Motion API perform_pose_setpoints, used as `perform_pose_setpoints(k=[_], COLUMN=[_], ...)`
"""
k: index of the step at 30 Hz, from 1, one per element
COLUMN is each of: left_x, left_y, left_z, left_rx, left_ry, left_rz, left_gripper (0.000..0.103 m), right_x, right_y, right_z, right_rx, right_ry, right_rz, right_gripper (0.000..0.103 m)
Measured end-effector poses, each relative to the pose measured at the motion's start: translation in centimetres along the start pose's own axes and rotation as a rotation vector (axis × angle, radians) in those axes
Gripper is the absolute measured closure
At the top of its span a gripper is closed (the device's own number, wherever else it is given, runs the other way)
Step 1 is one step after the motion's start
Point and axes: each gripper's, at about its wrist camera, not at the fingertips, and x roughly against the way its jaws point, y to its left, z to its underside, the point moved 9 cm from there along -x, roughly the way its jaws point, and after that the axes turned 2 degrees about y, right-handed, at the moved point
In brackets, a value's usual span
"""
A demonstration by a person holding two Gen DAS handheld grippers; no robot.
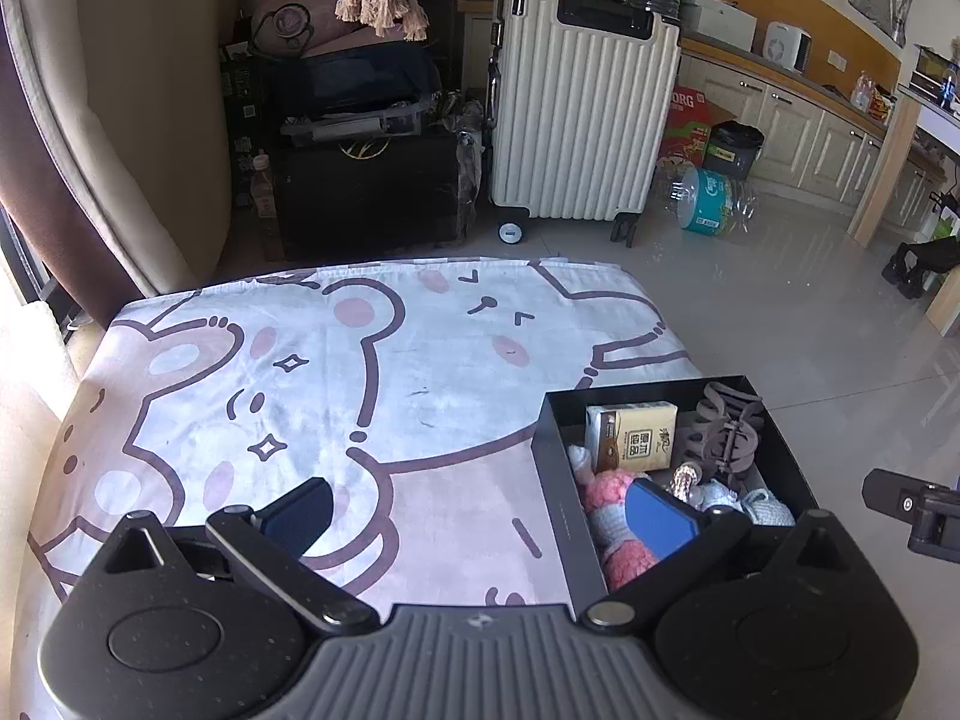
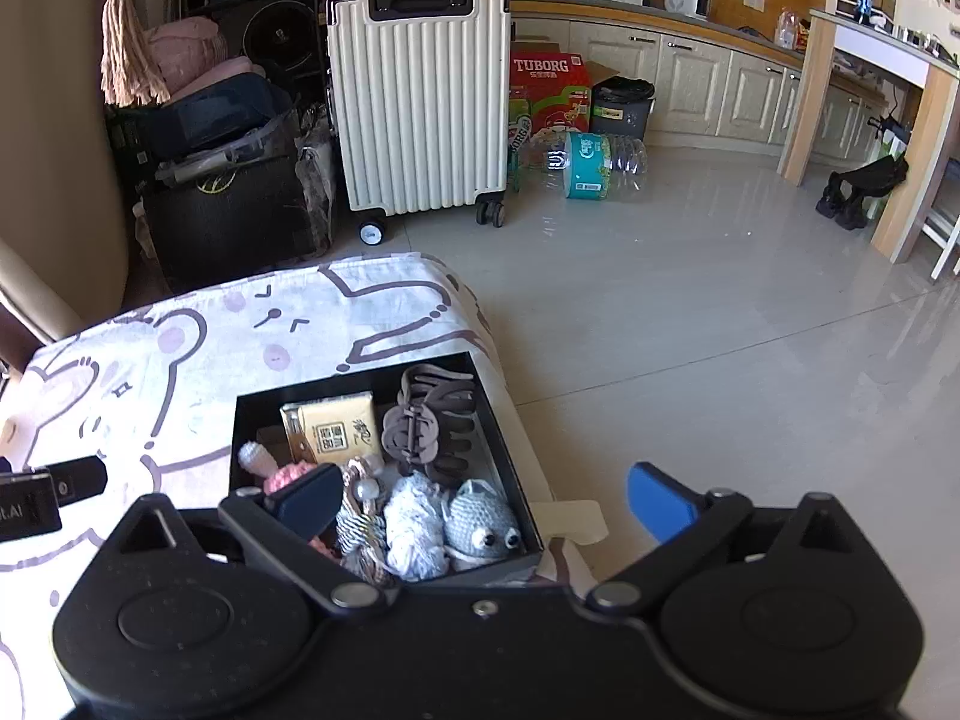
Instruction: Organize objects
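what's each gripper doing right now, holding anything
Left gripper: open wide, holding nothing, above the cartoon cloth.
Right gripper: open wide, holding nothing, over the black box.

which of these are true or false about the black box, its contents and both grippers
1. The brown plastic hair claw lies inside the black rectangular box. True.
2. The right gripper holds the yellow tissue pack. False: its jaws are open and empty; the pack lies in the box.
3. The left gripper is open. True.
4. The grey crocheted toy with black eyes sits on the cartoon-print cloth. False: it is in the box.
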Motion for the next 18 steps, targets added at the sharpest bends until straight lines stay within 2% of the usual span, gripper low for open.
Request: perform_pose_setpoints(k=[8,12,18], left_x=[0.13,0.15,0.23], left_y=[0.30,0.60,0.37], left_z=[0.77,0.92,0.98], left_rx=[-0.027,-0.028,-0.043], left_ry=[0.022,0.024,0.028], left_rz=[-0.013,-0.048,-0.049], left_gripper=[0.001,0.001,0.001], right_x=[0.71,0.75,0.93], right_y=[0.31,0.43,0.48], right_z=[0.43,0.61,0.97], right_rx=[0.027,0.034,0.038], right_ry=[-0.012,-0.007,-0.001], right_rz=[0.016,0.018,0.019], right_gripper=[0.000,0.000,0.000])
